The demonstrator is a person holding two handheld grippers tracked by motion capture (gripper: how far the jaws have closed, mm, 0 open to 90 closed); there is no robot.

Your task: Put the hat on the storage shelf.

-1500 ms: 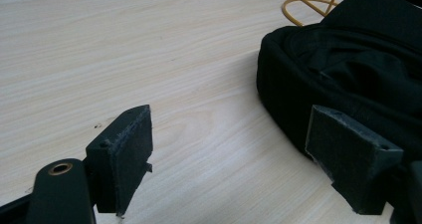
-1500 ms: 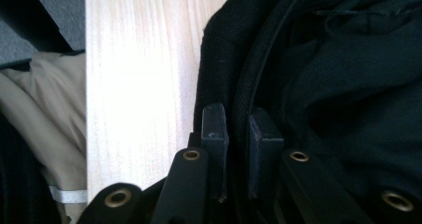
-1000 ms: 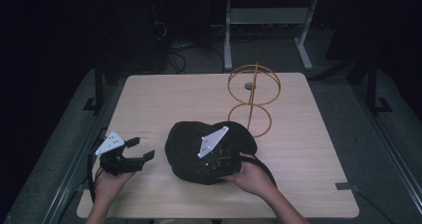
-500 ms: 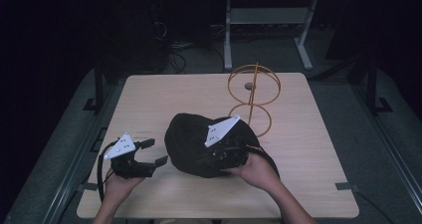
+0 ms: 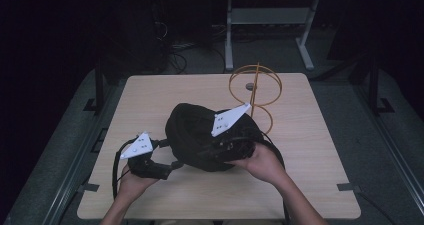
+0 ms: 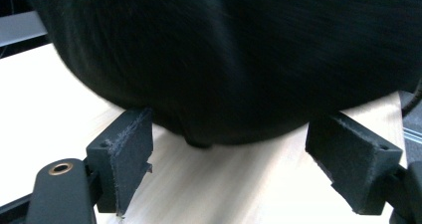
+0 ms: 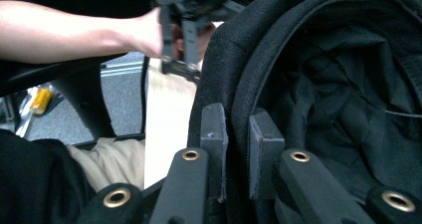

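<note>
Dark floor surrounds a pale wooden table (image 5: 150, 92), where a black cap (image 5: 195, 130) sits mid-frame, before an orange wire stand (image 5: 256, 87) at upper centre. At centre right, the right gripper (image 7: 238, 154) has its jaws pinched together on the cap's rim. At lower left, the left gripper (image 6: 226, 171) has its jaws wide apart, holding nothing, just beside the cap's crown.

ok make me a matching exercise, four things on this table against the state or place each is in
Things:
1. left gripper
2. right gripper
3. hat
4. wire stand

States:
A. standing at the table's far side
B. jaws spread wide, nothing between them
C. jaws pinched on a fabric edge
D. black, held up by its rim

Pairs: 1-B, 2-C, 3-D, 4-A
</note>
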